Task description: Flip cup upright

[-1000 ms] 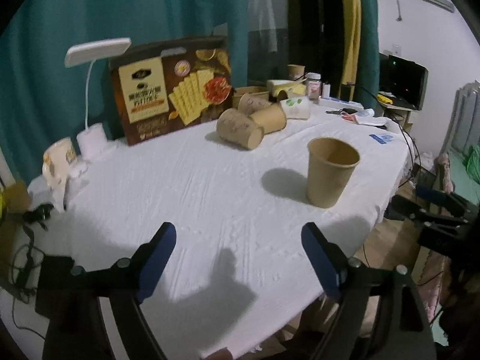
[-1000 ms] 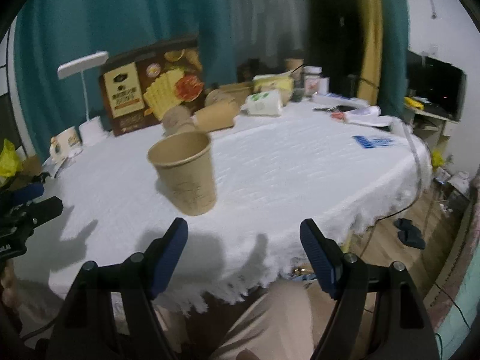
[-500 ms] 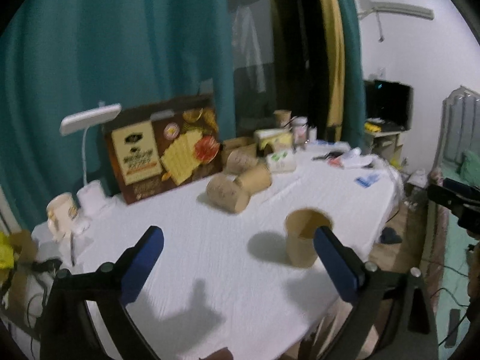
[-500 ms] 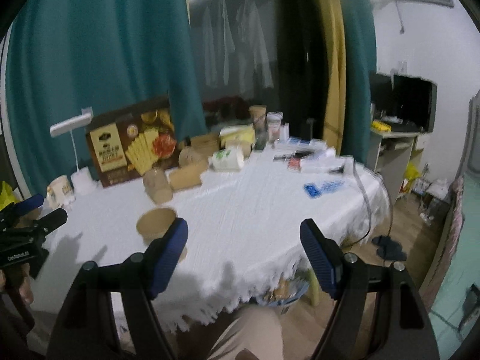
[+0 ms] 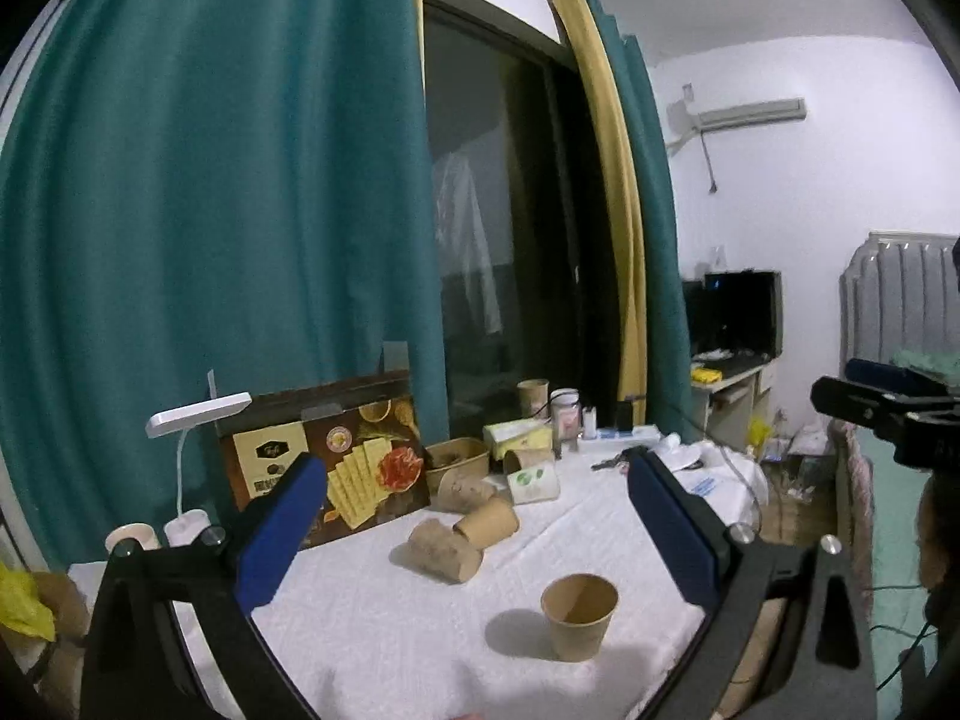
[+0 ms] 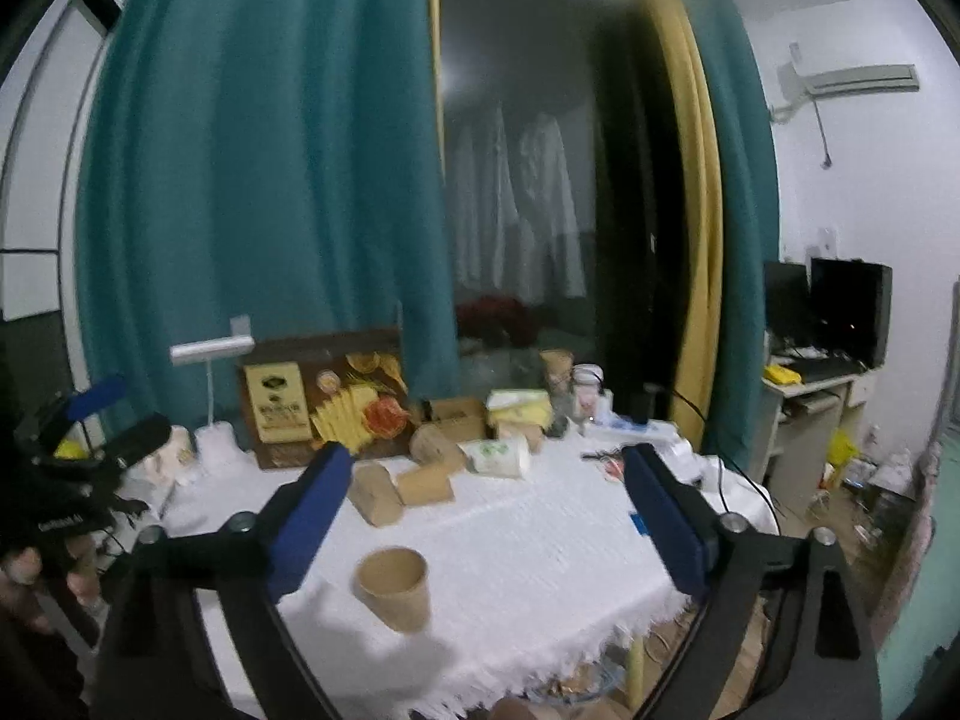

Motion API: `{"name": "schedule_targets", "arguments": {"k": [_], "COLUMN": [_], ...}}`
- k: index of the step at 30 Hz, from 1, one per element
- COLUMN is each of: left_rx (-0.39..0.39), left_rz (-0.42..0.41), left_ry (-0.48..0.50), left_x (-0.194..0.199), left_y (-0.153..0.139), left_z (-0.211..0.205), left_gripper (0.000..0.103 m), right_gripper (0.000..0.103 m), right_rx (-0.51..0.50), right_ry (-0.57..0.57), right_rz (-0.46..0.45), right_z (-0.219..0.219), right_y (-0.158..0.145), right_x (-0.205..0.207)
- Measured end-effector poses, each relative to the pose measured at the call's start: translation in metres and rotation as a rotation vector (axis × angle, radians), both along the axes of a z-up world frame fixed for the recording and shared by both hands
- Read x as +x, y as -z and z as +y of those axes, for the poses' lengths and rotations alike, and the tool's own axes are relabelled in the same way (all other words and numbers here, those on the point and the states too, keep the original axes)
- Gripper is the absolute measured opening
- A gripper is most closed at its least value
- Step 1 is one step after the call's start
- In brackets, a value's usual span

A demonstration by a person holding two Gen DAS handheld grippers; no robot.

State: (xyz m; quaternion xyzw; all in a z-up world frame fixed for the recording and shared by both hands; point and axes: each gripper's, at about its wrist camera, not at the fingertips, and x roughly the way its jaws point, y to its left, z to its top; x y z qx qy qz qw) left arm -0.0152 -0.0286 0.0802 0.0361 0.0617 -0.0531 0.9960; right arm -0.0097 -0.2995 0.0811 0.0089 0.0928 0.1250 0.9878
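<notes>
A brown paper cup (image 5: 579, 615) stands upright, mouth up, near the front edge of the white-clothed table (image 5: 390, 648); the right wrist view shows the same cup (image 6: 393, 579). My left gripper (image 5: 477, 474) hangs high above and back from it. Its jaws have just been opening and nothing is between them. My right gripper (image 6: 486, 462) is also raised and away from the cup. Its jaws have just been opening too, and they are empty.
Two brown cups lie on their sides (image 5: 444, 552) (image 5: 486, 525) mid-table. Behind them stand a cracker box (image 5: 330, 474), a white desk lamp (image 5: 198, 414), a white roll (image 5: 534, 483) and small jars. Teal curtains hang behind. The table's fringed edge (image 6: 540, 672) is close.
Both grippers rose and pulled back from the table, and the views tilted up toward the curtains. The cup now looks smaller and lower. Both pairs of jaws stand wider.
</notes>
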Motion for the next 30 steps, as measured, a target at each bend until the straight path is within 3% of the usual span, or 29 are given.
{"name": "schedule_targets", "arguments": {"k": [5, 18, 30], "left_rx": [-0.078, -0.079, -0.051], "left_rz": [0.042, 0.068, 0.074], "left_ry": [0.023, 0.002, -0.023], "left_x": [0.004, 0.003, 0.006], "left_y": [0.001, 0.018, 0.023], "left_z": [0.019, 0.029, 0.028], "left_gripper": [0.100, 0.100, 0.100], "right_gripper": [0.098, 0.098, 0.098], "right_rx": [0.016, -0.033, -0.019], "right_ry": [-0.010, -0.027, -0.025], "right_rz": [0.002, 0.036, 0.046], "right_z": [0.014, 0.035, 0.033], "right_y": [0.000, 0.018, 0.022], "right_x": [0.003, 0.021, 0.025]}}
